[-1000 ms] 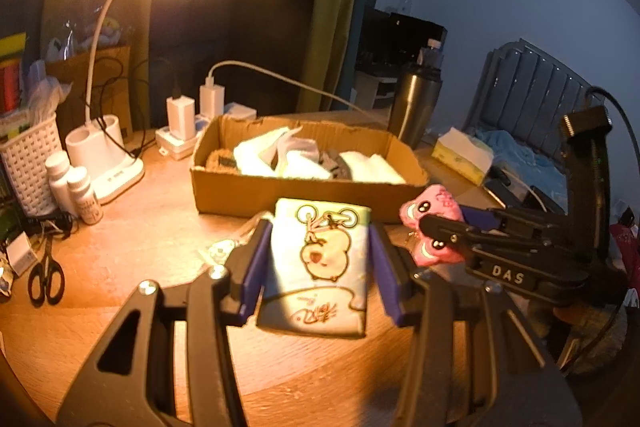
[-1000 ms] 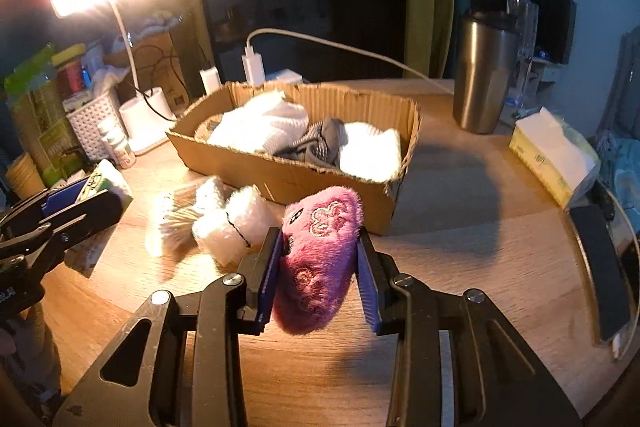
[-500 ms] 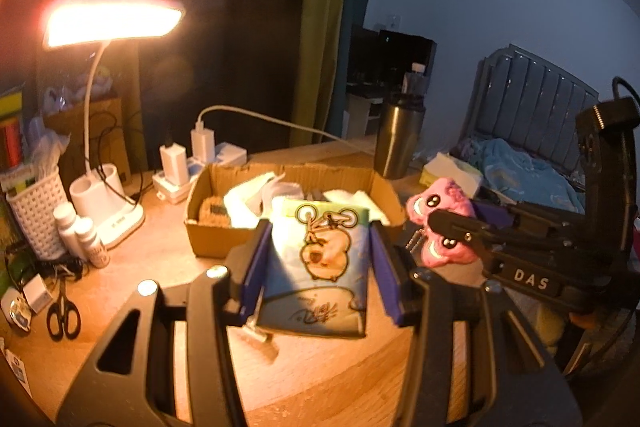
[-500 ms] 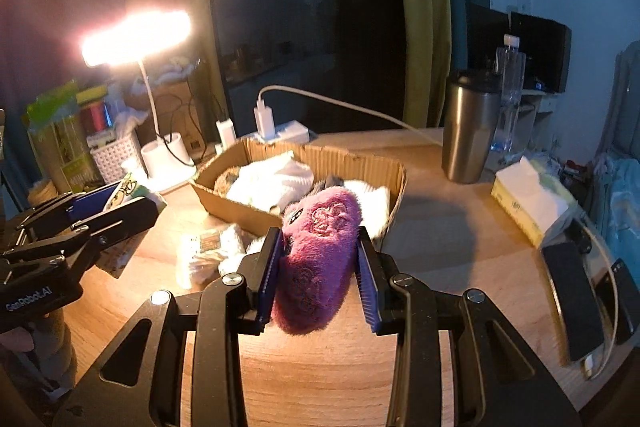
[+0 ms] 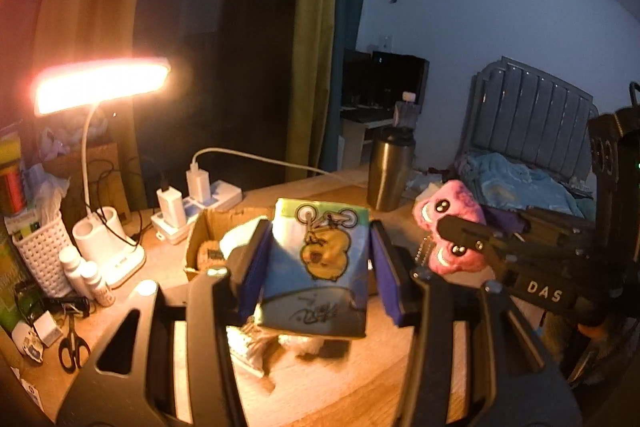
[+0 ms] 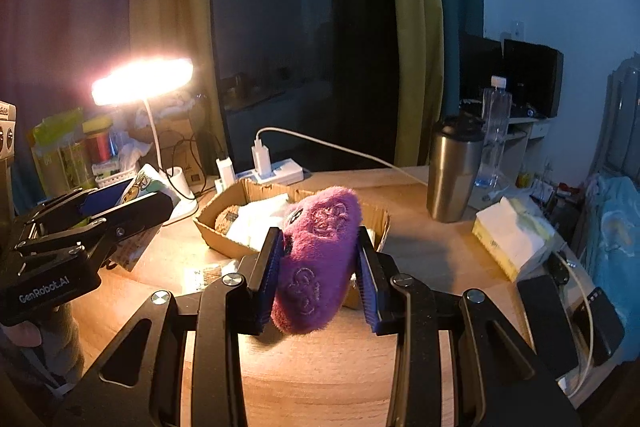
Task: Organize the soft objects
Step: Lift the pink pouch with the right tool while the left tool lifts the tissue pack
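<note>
Left hand-held gripper (image 5: 320,267) clamps the printed pack (image 5: 318,267), held up above the worktop (image 5: 332,387) in front of the box (image 6: 248,223). Right hand-held gripper (image 6: 318,279) squeezes the pink plush (image 6: 316,263), raised just beside it, lamp (image 5: 100,85) glowing left.

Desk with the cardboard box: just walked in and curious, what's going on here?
A person is sorting soft things. The left hand-held gripper clamps a cartoon tissue pack and the right hand-held gripper clamps a pink plush toy, both held above the desk near the cardboard box, which already contains white soft items.
</note>
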The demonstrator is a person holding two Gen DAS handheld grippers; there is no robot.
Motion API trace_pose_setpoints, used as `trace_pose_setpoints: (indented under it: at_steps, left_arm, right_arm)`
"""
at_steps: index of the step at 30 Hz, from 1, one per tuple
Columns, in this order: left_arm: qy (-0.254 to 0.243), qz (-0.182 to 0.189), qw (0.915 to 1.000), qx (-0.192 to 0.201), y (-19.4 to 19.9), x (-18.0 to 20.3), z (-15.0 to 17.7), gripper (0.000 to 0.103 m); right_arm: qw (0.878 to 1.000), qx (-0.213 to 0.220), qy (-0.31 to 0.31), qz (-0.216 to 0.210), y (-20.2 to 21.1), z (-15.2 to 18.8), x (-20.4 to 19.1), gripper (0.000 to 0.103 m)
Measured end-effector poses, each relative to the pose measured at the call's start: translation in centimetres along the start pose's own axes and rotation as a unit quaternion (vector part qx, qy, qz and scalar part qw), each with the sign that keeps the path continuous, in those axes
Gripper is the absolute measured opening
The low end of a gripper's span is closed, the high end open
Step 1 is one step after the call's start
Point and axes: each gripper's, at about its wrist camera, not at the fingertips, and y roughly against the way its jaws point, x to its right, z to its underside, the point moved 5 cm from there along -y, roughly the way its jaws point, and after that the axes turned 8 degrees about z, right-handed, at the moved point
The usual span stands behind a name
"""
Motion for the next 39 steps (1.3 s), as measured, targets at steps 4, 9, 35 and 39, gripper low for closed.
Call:
trace_pose_setpoints:
  at_steps: [4, 9, 35, 39]
  left_arm:
    - [-0.001, 0.001, 0.9999, 0.013, 0.4, 0.1, -1.1, 0.049]
    - [-0.010, -0.001, 0.9996, 0.028, 0.7, 0.4, -2.5, 0.049]
    - [-0.009, 0.006, 0.9994, 0.034, -6.1, -1.0, -5.9, 0.049]
    - [-0.004, 0.009, 0.9998, 0.018, -8.5, -1.5, -5.4, 0.049]
  right_arm:
    - [1.000, 0.012, 0.003, 0.003, 0.7, -0.9, 0.1, 0.037]
    - [1.000, 0.025, 0.008, 0.006, 1.5, -1.8, 0.0, 0.037]
    - [0.999, 0.039, 0.015, 0.008, -2.7, -5.5, 0.9, 0.037]
    - [1.000, 0.026, 0.011, 0.006, -4.8, -5.3, 1.3, 0.037]
